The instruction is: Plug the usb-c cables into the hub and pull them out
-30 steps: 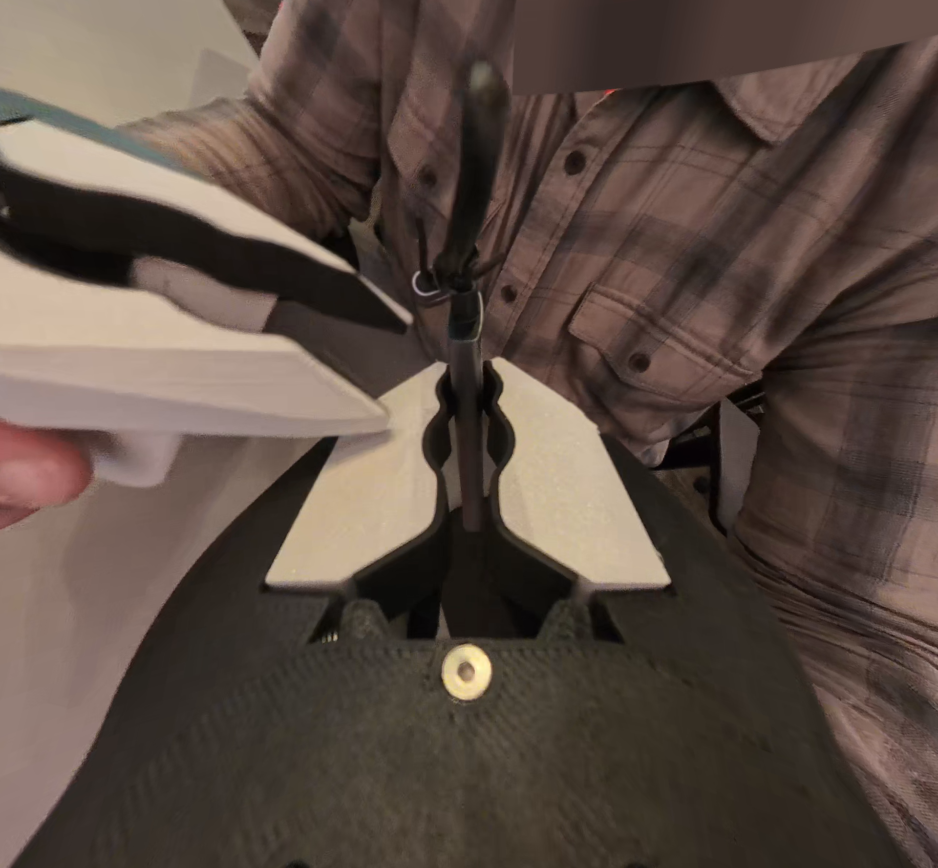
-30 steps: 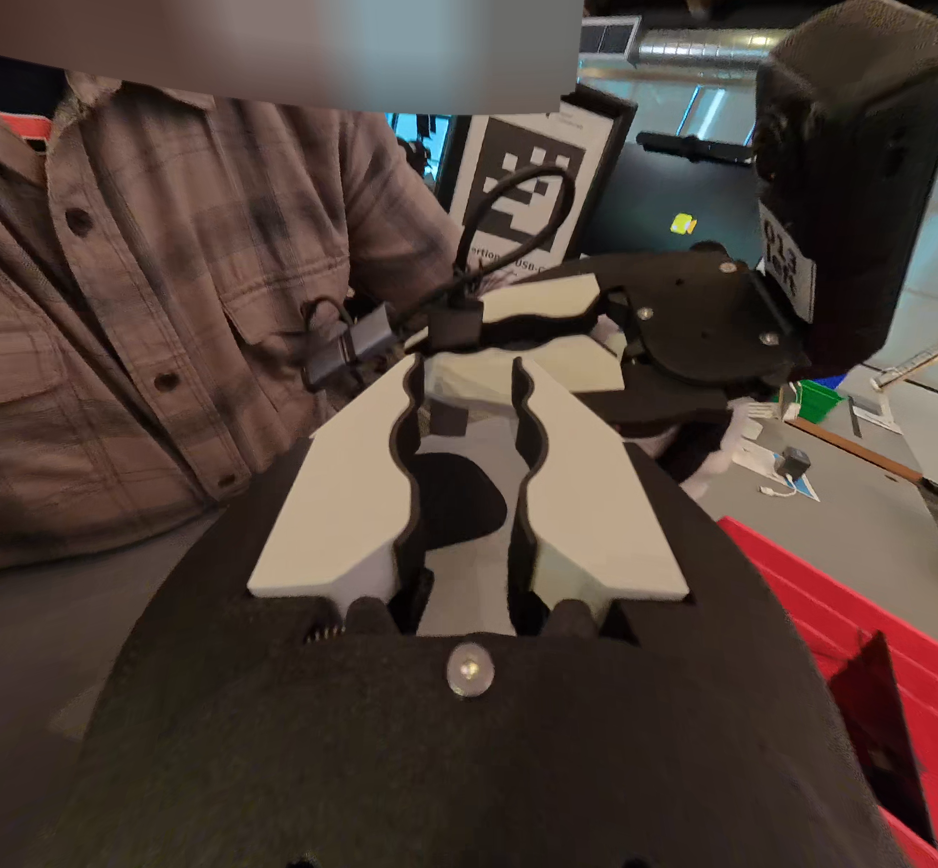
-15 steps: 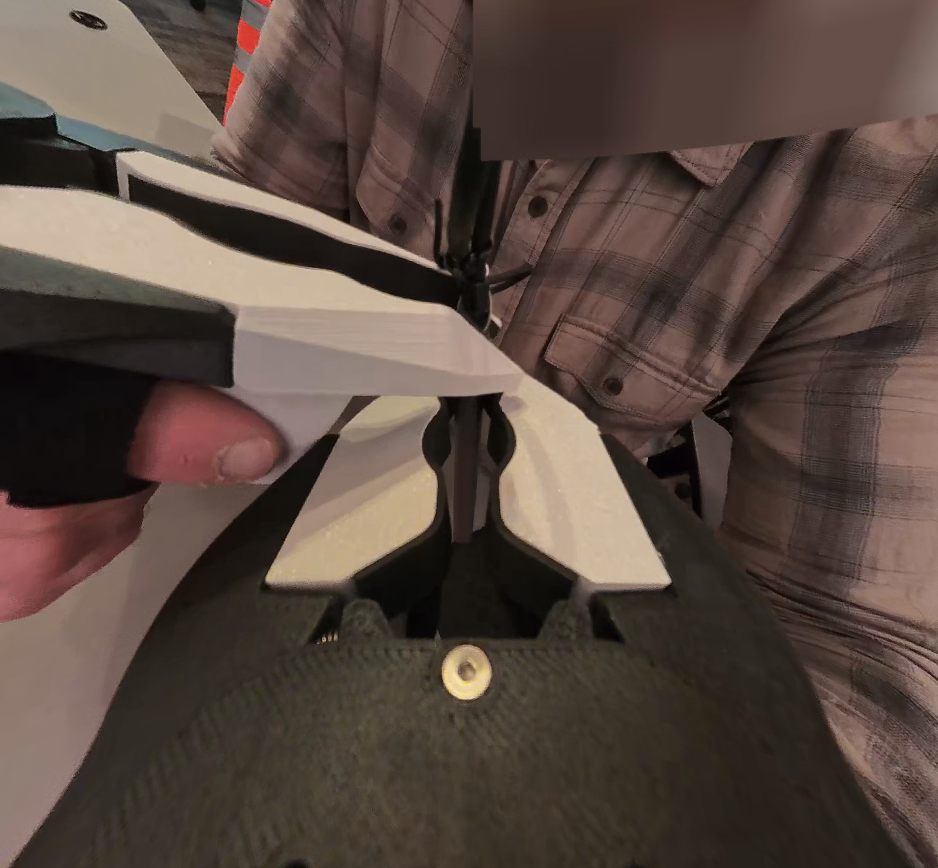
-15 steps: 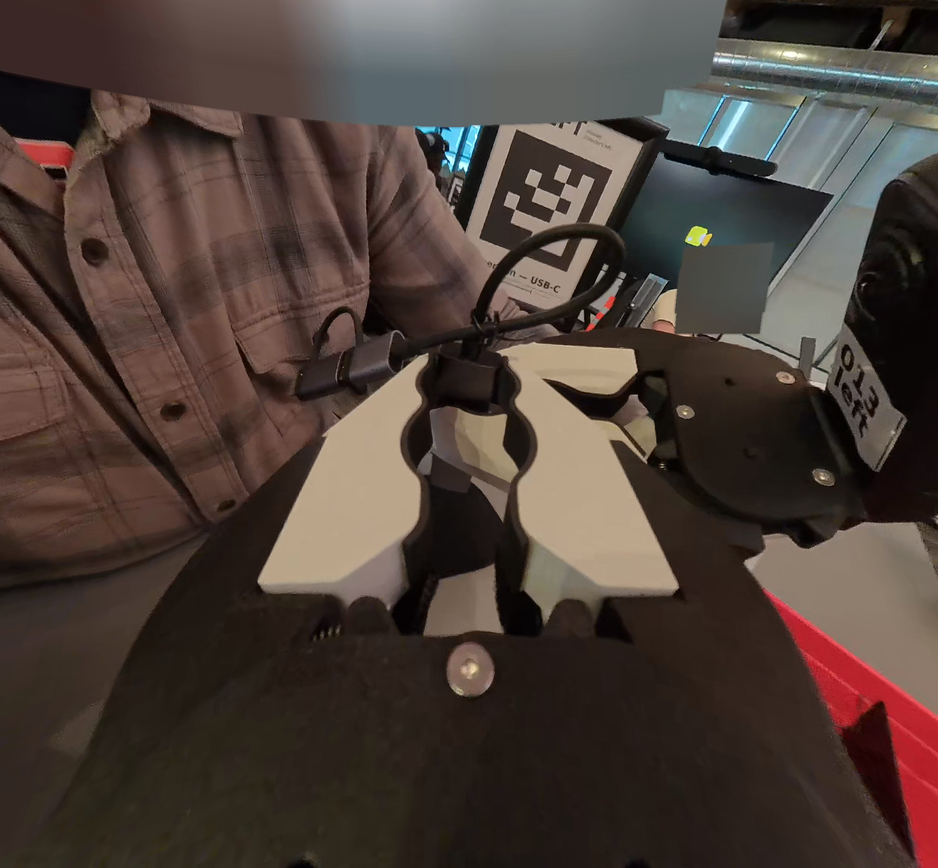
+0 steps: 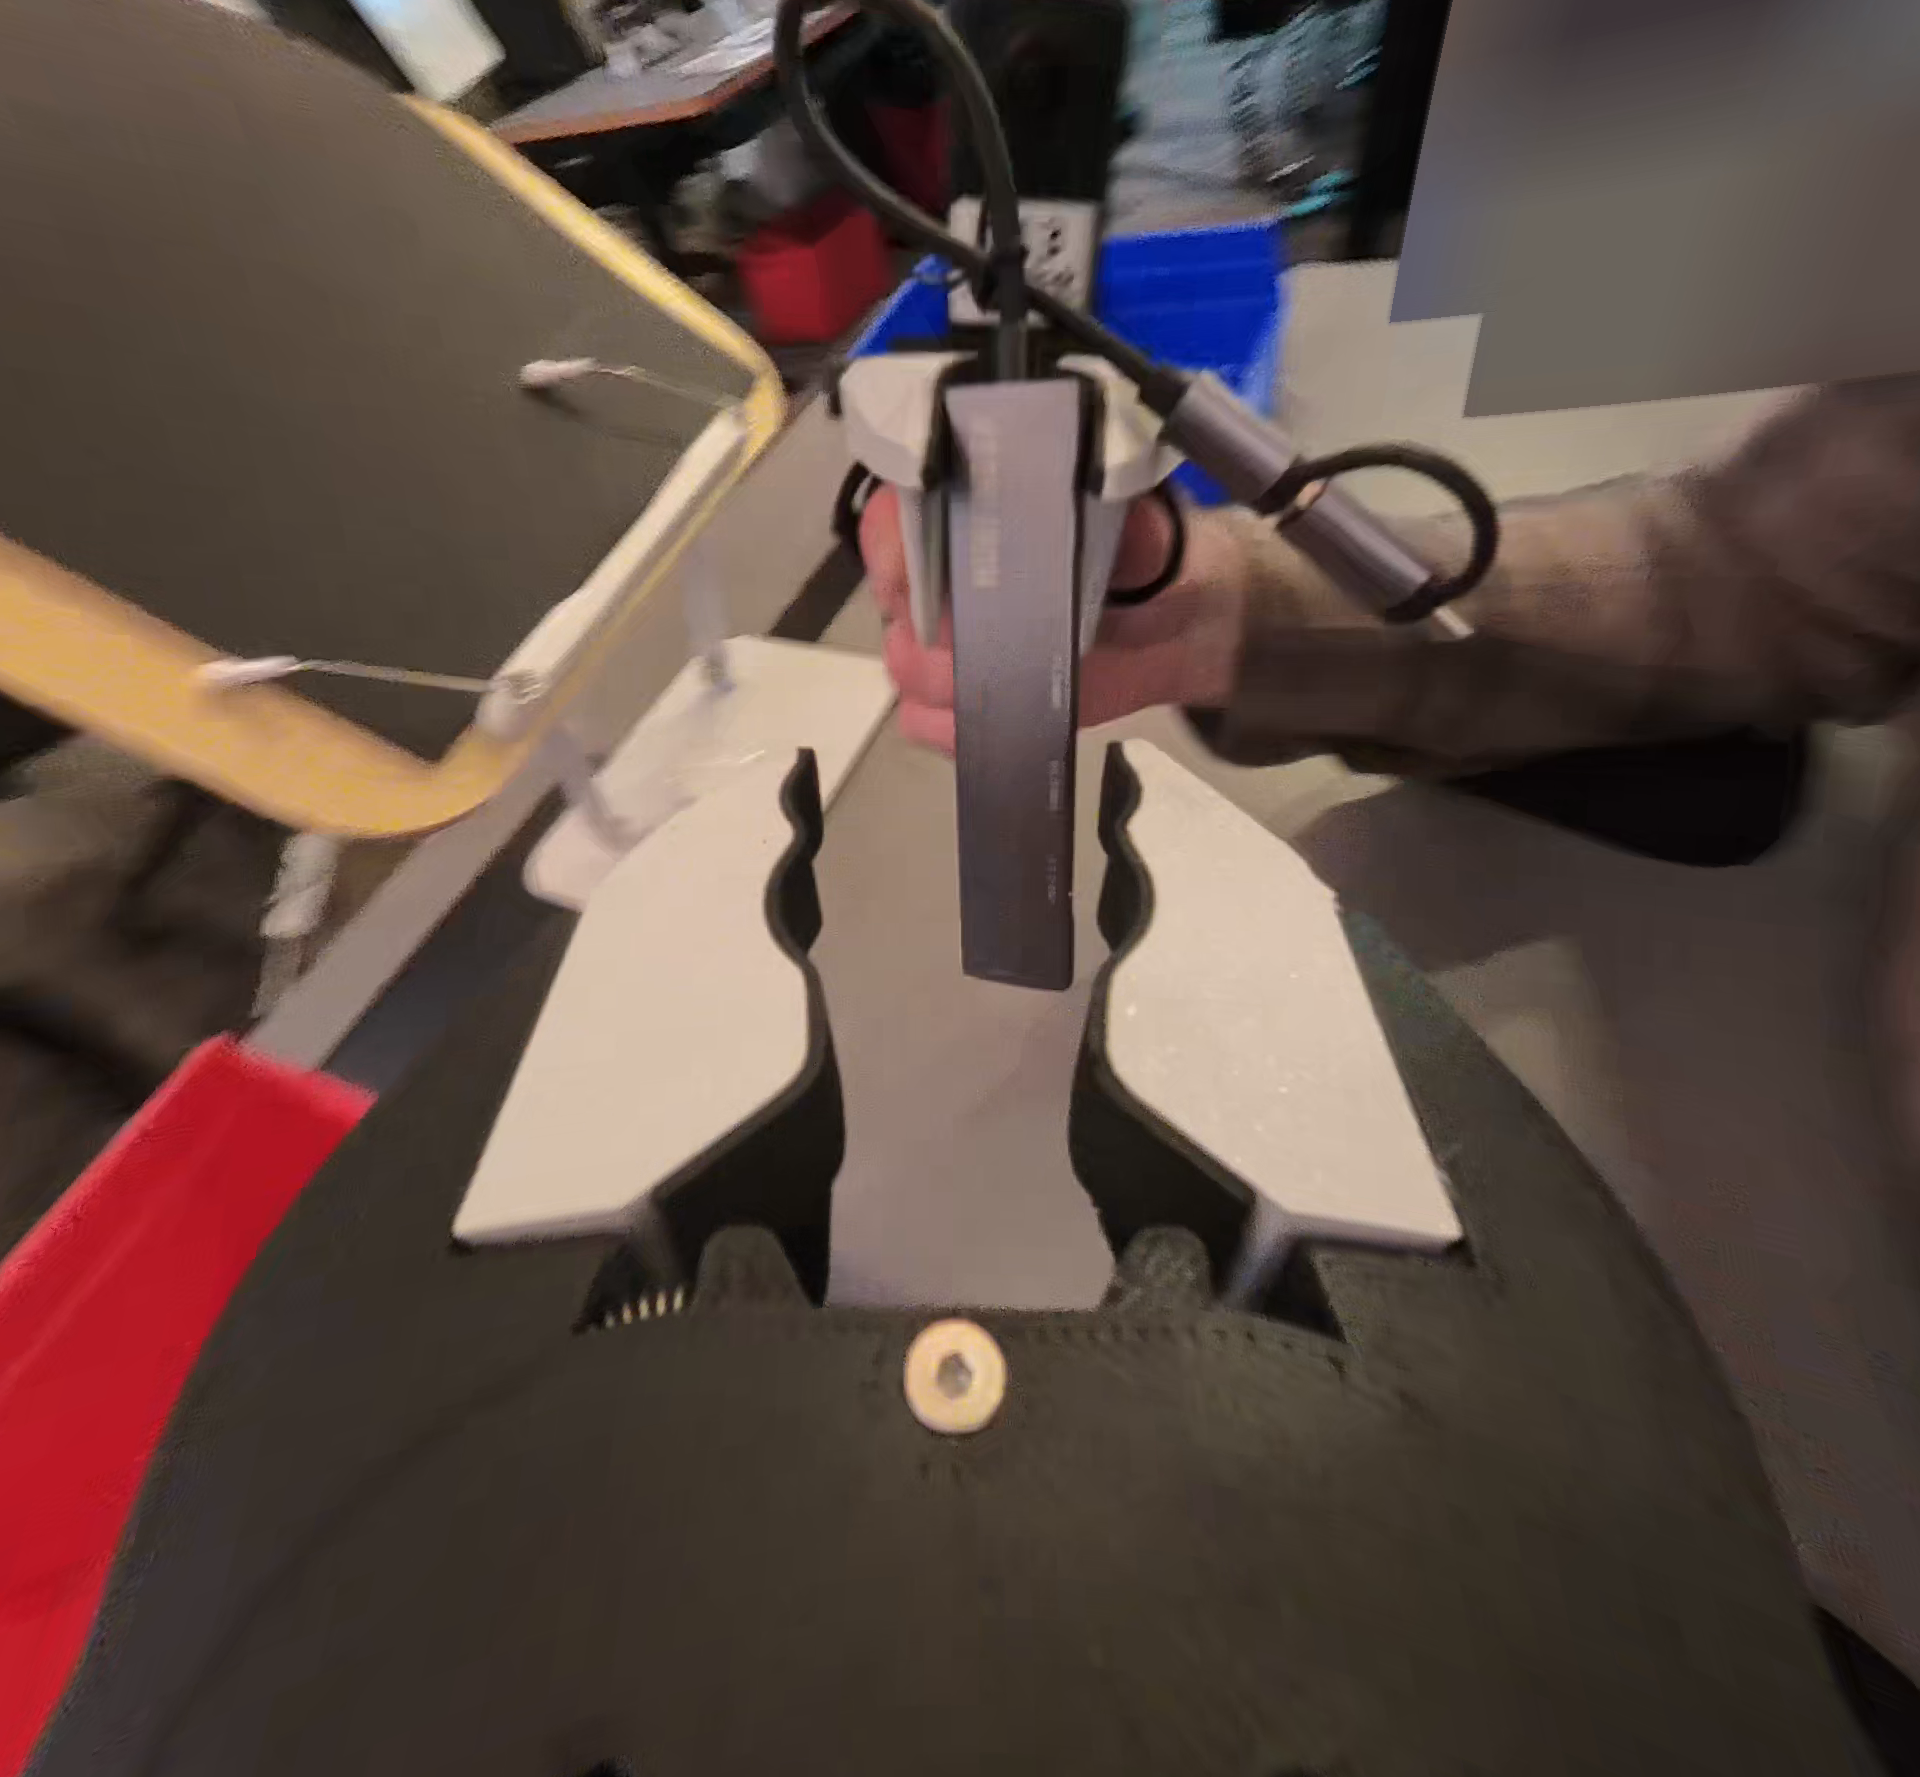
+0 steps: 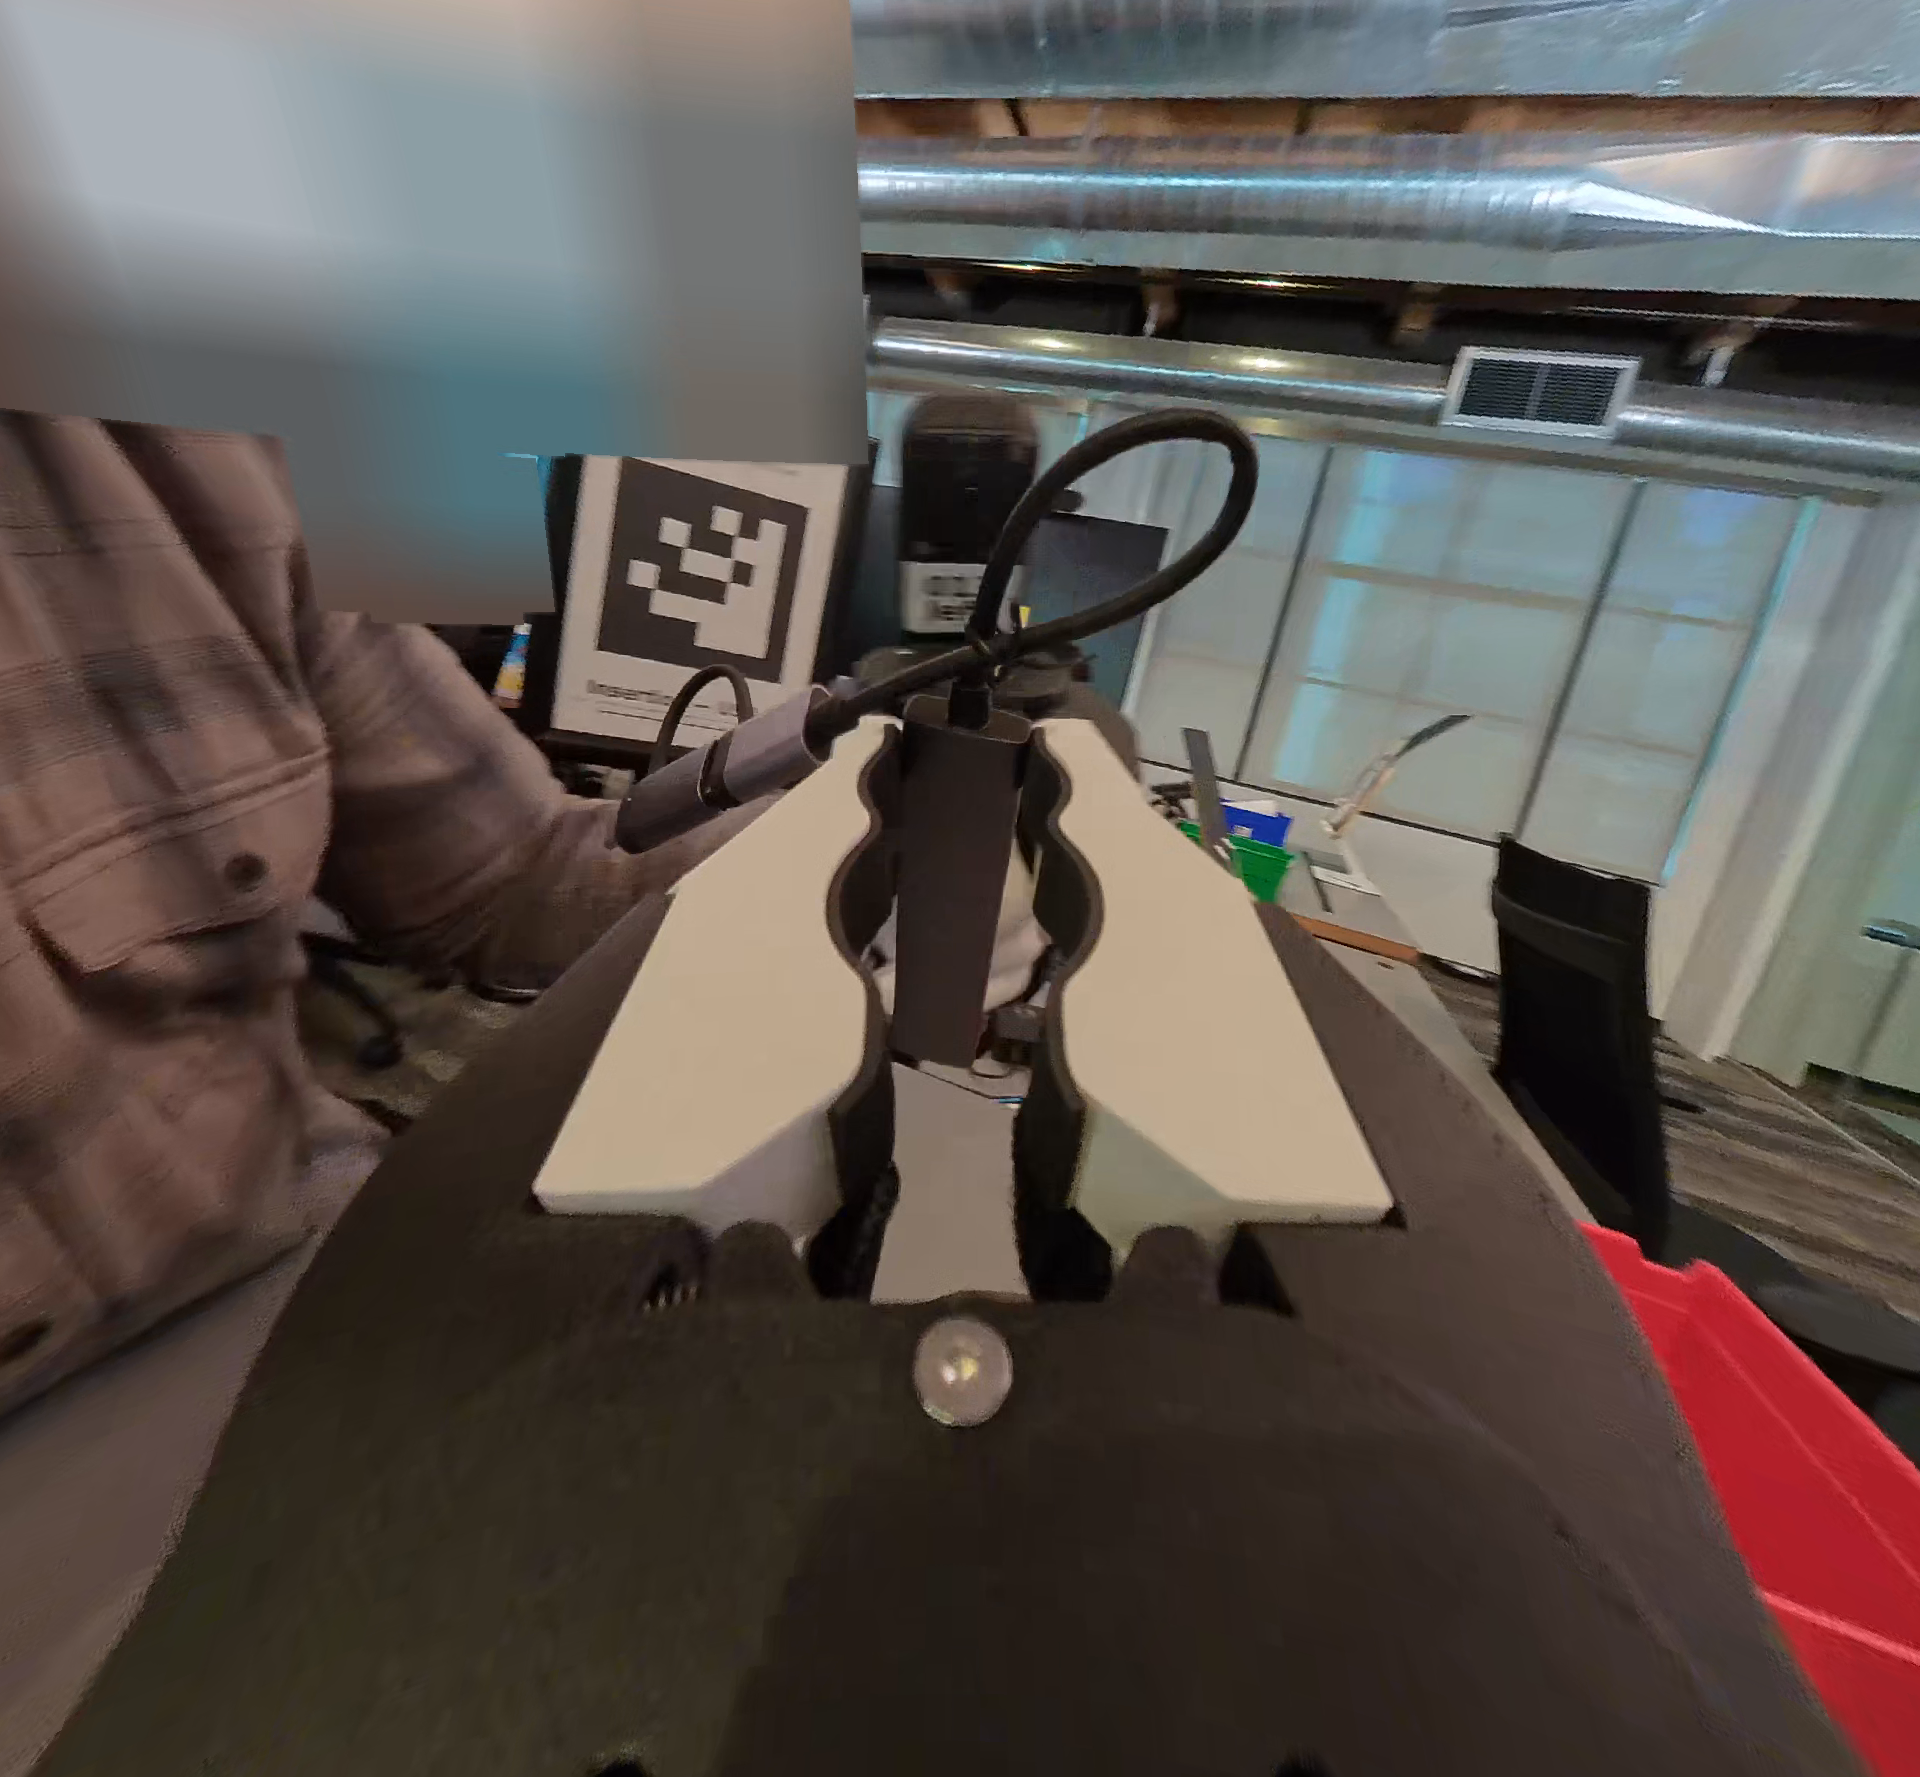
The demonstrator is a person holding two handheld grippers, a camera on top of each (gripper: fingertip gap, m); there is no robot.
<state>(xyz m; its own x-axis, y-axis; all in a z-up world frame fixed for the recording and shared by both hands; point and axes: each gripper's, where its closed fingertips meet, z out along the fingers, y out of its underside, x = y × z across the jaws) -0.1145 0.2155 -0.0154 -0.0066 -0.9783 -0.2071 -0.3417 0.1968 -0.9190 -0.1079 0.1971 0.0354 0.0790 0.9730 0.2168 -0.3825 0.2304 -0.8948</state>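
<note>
Right now my left gripper (image 5: 956,854) stands wide open, empty, the hub's (image 5: 1016,688) free end hanging between its fingers untouched. My right gripper (image 6: 961,761) is clamped on that slim, rigid, smooth grey metal bar near its cable end. Beyond, its pliant black cable (image 6: 1122,532) loops to a grey plug (image 6: 717,771); I'd grip the stiff plug, not the cord.

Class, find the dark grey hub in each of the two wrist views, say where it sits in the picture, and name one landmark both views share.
Left wrist view: the hub hangs at centre, gripped at its far end by the right tongs, between the open left tongs.
Right wrist view: the hub stands centre, clamped.
Shared landmark: the looped black cable above it.
</note>
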